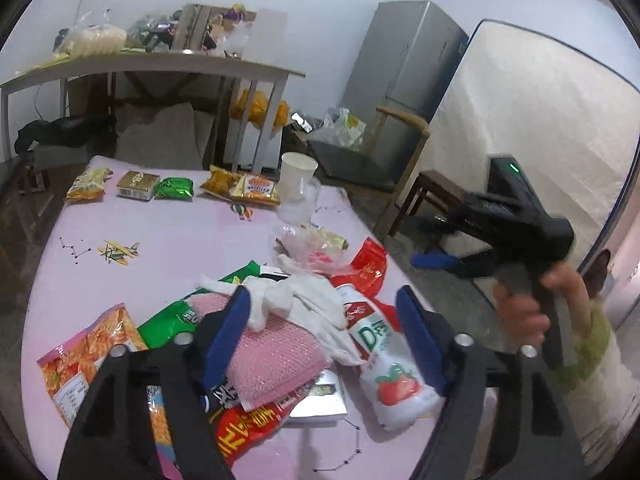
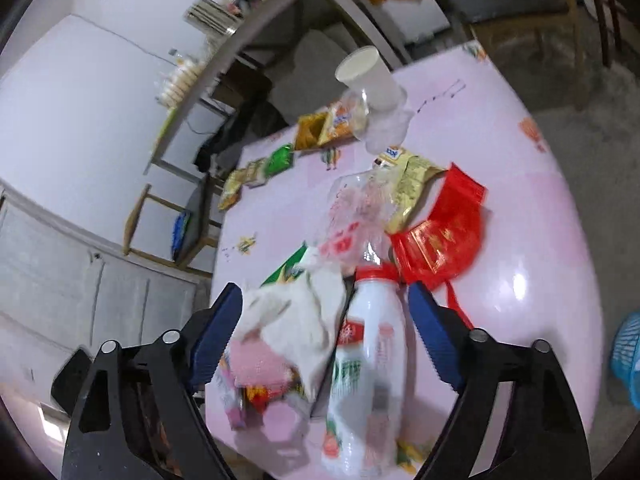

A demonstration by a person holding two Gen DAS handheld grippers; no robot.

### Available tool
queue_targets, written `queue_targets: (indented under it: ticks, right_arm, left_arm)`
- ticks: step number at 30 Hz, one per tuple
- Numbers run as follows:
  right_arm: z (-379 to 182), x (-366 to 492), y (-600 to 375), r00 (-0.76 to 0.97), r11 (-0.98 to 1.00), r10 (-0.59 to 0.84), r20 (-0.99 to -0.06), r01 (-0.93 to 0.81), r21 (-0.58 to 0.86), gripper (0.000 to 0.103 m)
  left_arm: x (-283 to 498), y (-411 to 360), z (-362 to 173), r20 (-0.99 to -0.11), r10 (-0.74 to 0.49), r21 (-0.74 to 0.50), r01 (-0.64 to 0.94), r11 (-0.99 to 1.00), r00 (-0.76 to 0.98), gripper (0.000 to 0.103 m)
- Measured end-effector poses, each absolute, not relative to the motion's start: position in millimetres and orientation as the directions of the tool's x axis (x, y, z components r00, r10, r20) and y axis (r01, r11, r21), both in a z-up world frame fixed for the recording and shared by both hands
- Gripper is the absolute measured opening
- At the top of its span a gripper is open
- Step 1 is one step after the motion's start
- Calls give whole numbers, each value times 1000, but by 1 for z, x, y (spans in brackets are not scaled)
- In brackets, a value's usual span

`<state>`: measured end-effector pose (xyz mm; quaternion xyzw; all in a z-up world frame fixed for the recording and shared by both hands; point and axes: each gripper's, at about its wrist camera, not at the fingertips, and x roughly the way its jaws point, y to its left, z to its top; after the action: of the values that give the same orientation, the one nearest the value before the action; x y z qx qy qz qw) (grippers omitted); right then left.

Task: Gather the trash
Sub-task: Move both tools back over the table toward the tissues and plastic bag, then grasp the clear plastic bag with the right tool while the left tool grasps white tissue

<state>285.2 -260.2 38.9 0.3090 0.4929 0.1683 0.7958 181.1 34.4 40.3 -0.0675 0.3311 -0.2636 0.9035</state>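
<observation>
We are hovering both tools over the trash heap on the pink tabletop [image 1: 168, 220]. The left tool [image 1: 324, 316] is standing with its fingers apart, holding nothing, above the pink sponge [image 1: 276, 356] and white glove [image 1: 304, 304]. The right tool [image 2: 326, 316] is also spread and empty, above the white strawberry bottle [image 2: 368, 356], beside the red wrapper [image 2: 440, 236].
</observation>
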Motion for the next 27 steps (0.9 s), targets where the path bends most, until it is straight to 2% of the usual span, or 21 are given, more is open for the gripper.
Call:
queue_targets:
  ticks: [6, 11, 13, 18, 27]
  right_arm:
    - [8, 332, -231, 357, 776, 551, -754, 113, 620, 67]
    - [-10, 345, -222, 307, 780, 549, -778, 146, 608, 59]
    - [-12, 345, -222, 302, 776, 555, -775, 148, 613, 50]
    - [-15, 344, -226, 293, 770, 563, -773, 154, 619, 31]
    - [-12, 339, -240, 316, 729, 598, -736, 165, 664, 18]
  left_arm:
    - [208, 25, 25, -622, -472, -243, 419, 875, 625, 51]
    - [222, 25, 5, -665, -436, -226, 393, 891, 607, 37]
    - [225, 27, -1, -677, -432, -233, 382, 894, 596, 27]
    - [230, 33, -8, -684, -429, -245, 368, 897, 590, 13]
    - [232, 37, -8, -668, -448, -275, 363, 890, 594, 5]
